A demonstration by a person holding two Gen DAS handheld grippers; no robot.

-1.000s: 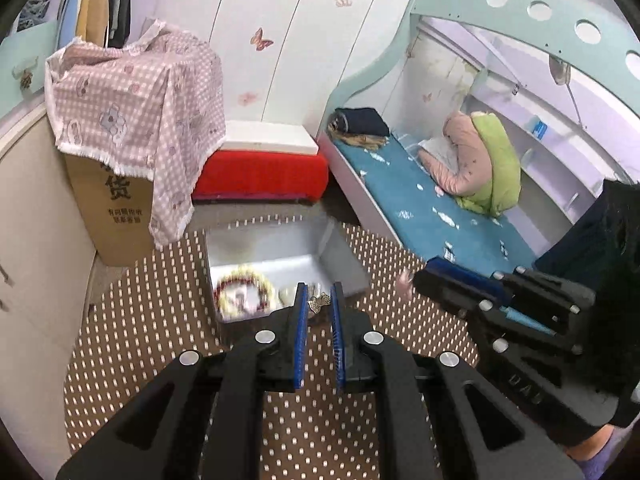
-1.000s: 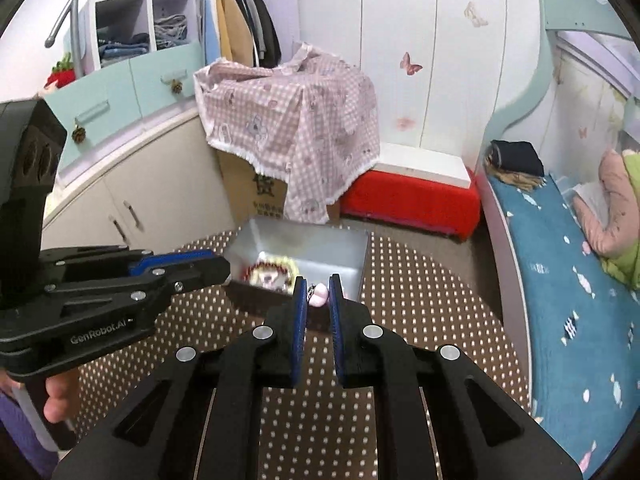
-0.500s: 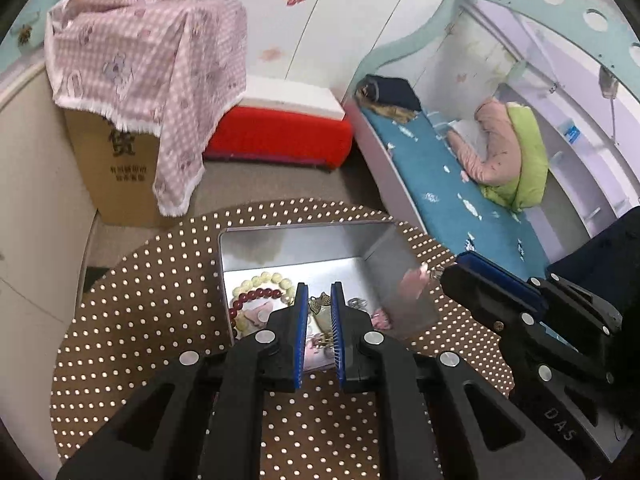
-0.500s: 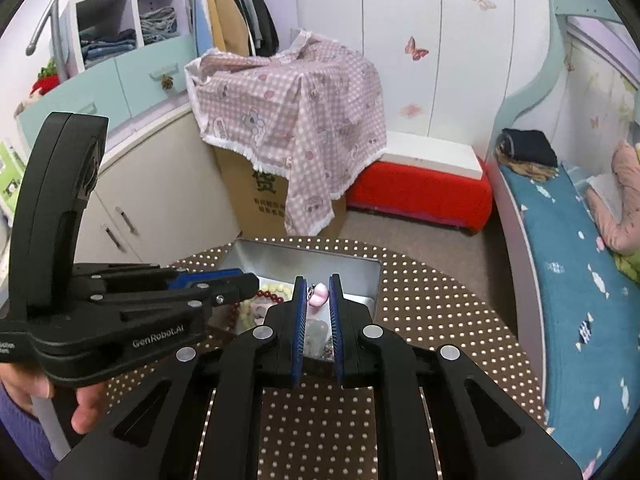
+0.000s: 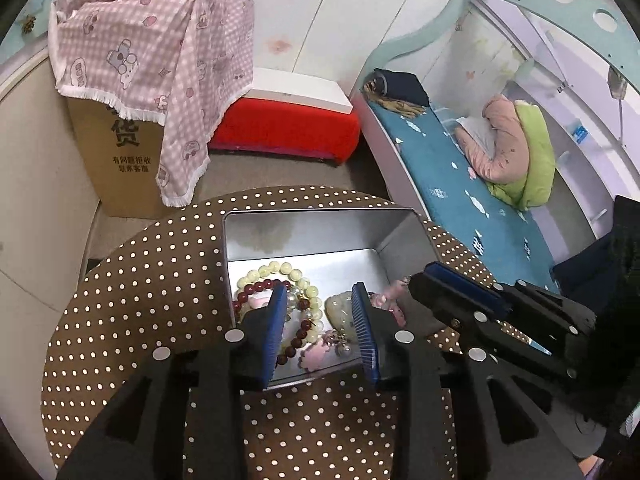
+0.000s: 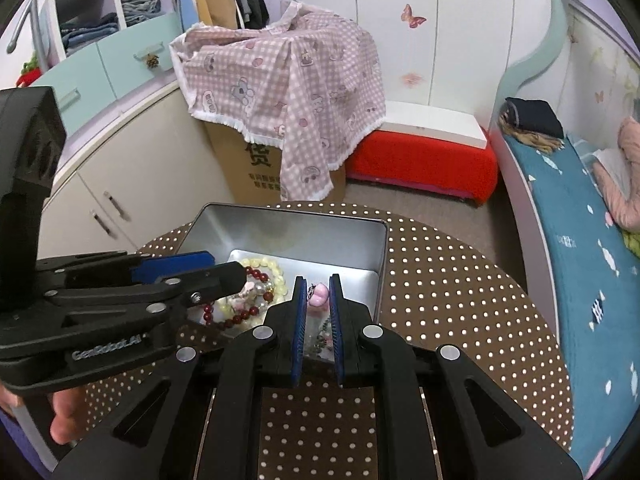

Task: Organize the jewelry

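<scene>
A silver metal tin point(image 5: 320, 232) point(image 6: 288, 236) sits on the round brown polka-dot table point(image 5: 140, 280). It holds beaded bracelets point(image 5: 276, 276) point(image 6: 256, 284), cream and dark red, and small pink charms point(image 5: 316, 354). My left gripper point(image 5: 320, 300) is open and empty over the tin's near half. My right gripper point(image 6: 318, 292) is over the tin's right side, shut on a small pink piece of jewelry point(image 6: 319, 296); it also shows in the left wrist view point(image 5: 460, 292).
A cardboard box under a pink checked cloth point(image 5: 152, 52) and a red bench point(image 5: 284, 124) stand behind the table. A bed with a teal mattress point(image 5: 460, 168) runs along the right. White cabinets point(image 6: 120, 184) are on the left.
My left gripper has opened over the tin; it was shut on a small piece before. Both grippers have moved forward over the tin. The right one still holds the pink piece.
</scene>
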